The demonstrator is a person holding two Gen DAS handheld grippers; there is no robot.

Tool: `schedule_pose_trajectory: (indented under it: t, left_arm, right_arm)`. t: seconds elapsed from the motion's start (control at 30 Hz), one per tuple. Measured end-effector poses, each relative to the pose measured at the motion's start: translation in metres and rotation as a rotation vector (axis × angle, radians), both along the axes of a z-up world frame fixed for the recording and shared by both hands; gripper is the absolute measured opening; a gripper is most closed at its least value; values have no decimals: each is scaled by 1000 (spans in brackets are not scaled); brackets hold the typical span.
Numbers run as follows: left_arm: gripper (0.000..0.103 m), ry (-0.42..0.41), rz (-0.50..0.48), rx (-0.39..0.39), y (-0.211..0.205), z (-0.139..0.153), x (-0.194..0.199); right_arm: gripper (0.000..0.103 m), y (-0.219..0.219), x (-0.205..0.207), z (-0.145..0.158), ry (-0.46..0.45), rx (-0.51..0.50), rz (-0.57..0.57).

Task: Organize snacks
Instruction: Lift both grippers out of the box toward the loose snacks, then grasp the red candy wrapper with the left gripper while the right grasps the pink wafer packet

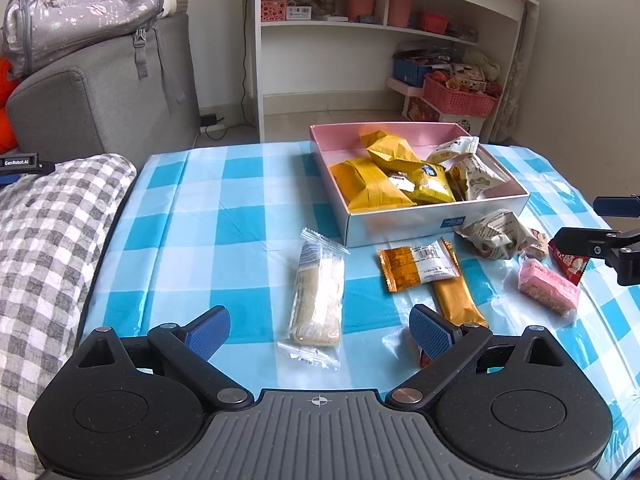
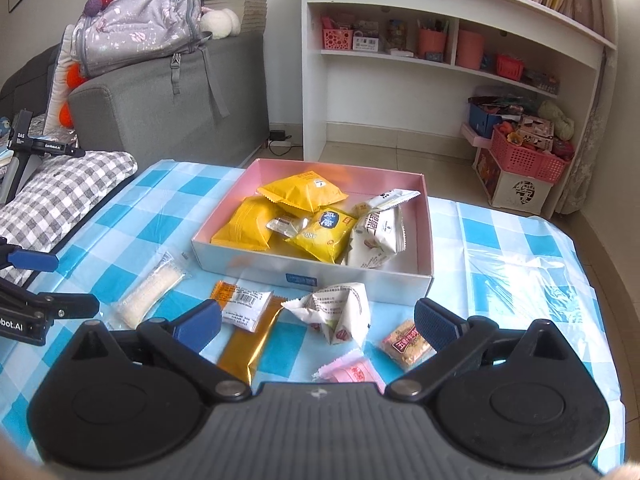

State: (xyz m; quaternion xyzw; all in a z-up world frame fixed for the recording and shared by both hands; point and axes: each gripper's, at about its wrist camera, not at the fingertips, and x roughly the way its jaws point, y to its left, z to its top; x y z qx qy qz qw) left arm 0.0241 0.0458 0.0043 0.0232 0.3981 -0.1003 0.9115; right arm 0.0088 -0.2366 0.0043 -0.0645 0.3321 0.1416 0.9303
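two grippers hover low over a table spread with a blue-and-white checked cloth (image 1: 240, 208), and both have their blue-padded jaws spread wide with nothing between them. the left gripper (image 1: 320, 334) sits at the 6 o'clock edge of its own view; the right gripper (image 2: 318, 326) does the same in the right wrist view.

from the left wrist view, a shallow box (image 1: 436, 220) with a pink inside stands at about 1 o'clock. it holds several yellow snack packets (image 1: 372, 186) and a couple of white ones (image 1: 472, 174), piled loosely against each other. outside the box, on the cloth, a clear-wrapped pale wafer bar (image 1: 318, 300) lies straight ahead at 12 o'clock, just beyond the left gripper's fingertips. at 1 o'clock an orange-and-white packet (image 1: 418, 266) lies across the top of a gold-wrapped bar (image 1: 458, 300), touching it. a crumpled white wrapper (image 1: 496, 234) rests close to the box's near wall at 2 o'clock, and a pink wafer pack (image 1: 548, 286) lies at 3 o'clock near the right gripper's jaws.

in the right wrist view, a small peach-coloured packet (image 2: 406, 344) lies just beside the right-hand finger, at 1 o'clock.

a grey sofa (image 1: 100, 96) with a backpack (image 1: 80, 8) on it stands at 10 o'clock, and a white shelf unit (image 1: 384, 32) stands at 12 o'clock behind the table.
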Motion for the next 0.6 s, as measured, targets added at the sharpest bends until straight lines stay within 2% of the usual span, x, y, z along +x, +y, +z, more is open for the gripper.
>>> schedule_pose_trajectory:
  t: [0.3,0.6]
  left_arm:
    - [98,-9,-20,15,7,-21,-17]
    - [98,-15,-130,40,-29,-37,-28]
  right_arm:
    - [103,-17,-15,-18,-6,-18,3]
    - [103,-24,-22,-43,53,-80,11]
